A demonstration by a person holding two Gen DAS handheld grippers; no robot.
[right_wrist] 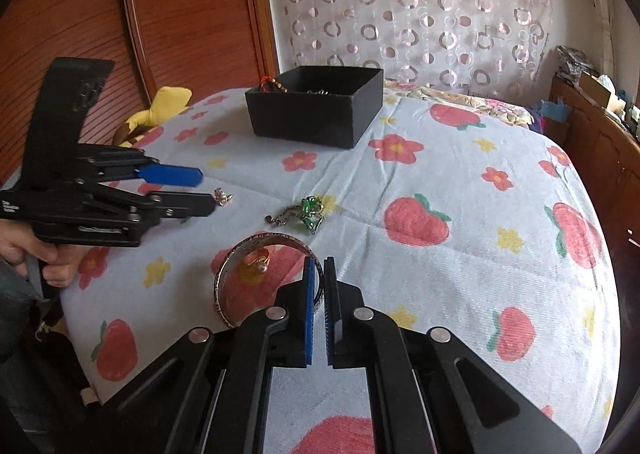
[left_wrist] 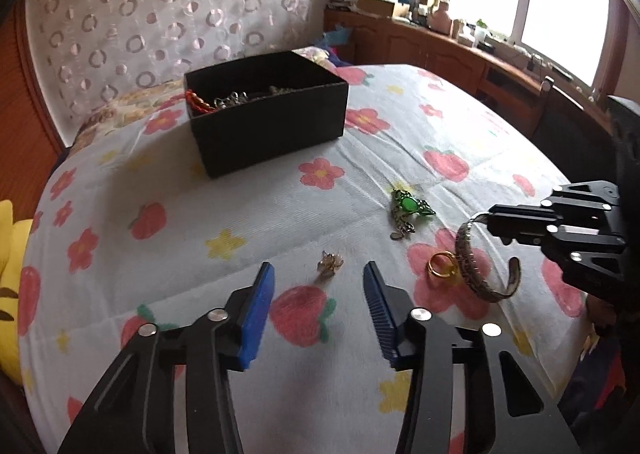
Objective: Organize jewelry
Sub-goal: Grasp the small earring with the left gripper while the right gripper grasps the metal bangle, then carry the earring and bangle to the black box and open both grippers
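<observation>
right gripper (right_wrist: 319, 274) clamped on the rim of a silver bangle (right_wrist: 224, 286), held on edge just above the bed's flowered sheet (right_wrist: 460, 158). gold ring (right_wrist: 256, 260) lying on the sheet, seen through the bangle's loop. left gripper (left_wrist: 318, 278) spread wide, hovering just near of a small pale trinket (left_wrist: 329, 265), gripping nothing. green pendant on a chain (left_wrist: 408, 210) resting farther out, between trinket and bangle. black box (left_wrist: 266, 110) far on the bed, holding a red bracelet (left_wrist: 198, 100) and tangled metal chains (left_wrist: 232, 98).
</observation>
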